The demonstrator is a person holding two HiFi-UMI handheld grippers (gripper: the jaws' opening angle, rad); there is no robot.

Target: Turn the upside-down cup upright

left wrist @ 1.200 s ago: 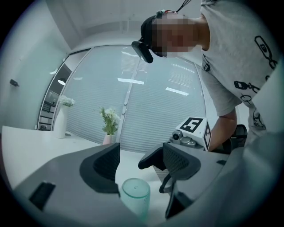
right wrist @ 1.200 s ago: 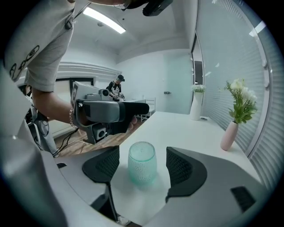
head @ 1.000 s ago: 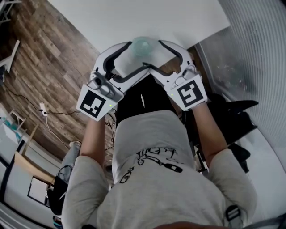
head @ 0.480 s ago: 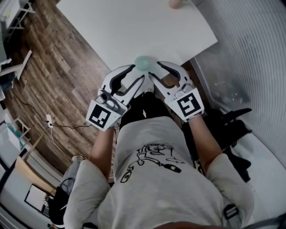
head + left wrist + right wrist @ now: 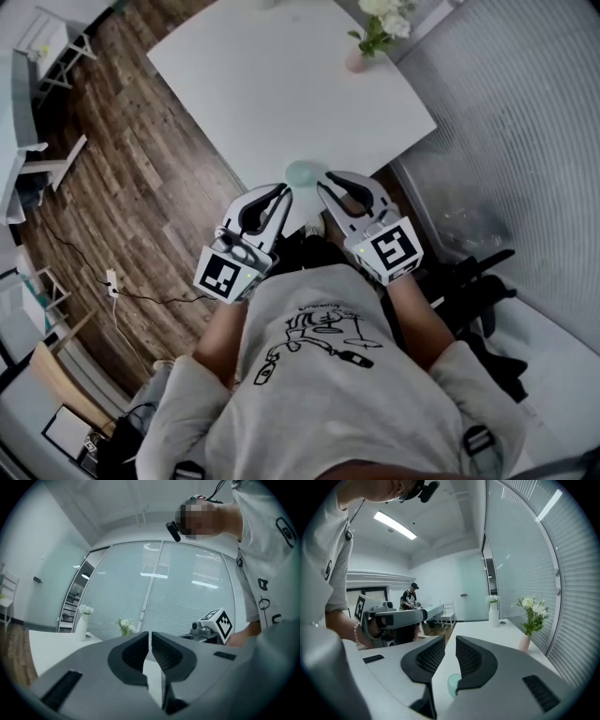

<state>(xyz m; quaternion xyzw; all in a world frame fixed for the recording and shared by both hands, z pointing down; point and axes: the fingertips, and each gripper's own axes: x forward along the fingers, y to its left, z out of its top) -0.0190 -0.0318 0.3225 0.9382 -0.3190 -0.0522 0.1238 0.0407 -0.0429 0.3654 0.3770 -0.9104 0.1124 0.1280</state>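
Across the room runs a wood-plank floor, with a wall of frosted, ribbed glass along one side. Against that wall stands a white table, most of its top bare. At its near edge is a person in a grey printed shirt, holding a pair of tongs in each hand, level with each other and side by side.

The left gripper points level and its jaws are closing. Only a thin slit shows between the ribbed pads, and nothing is in it. The right gripper tips a little downward. Its jaws are closing too, with a narrow gap between them, and they grip nothing.

At the table's far corner by the glass stands a small pink vase of white flowers.

The pale teal cup sits on the table at its near edge, just beyond both sets of jaw tips and between them, touched by neither. From the right gripper view it shows below the jaws. I cannot tell which way up it stands.
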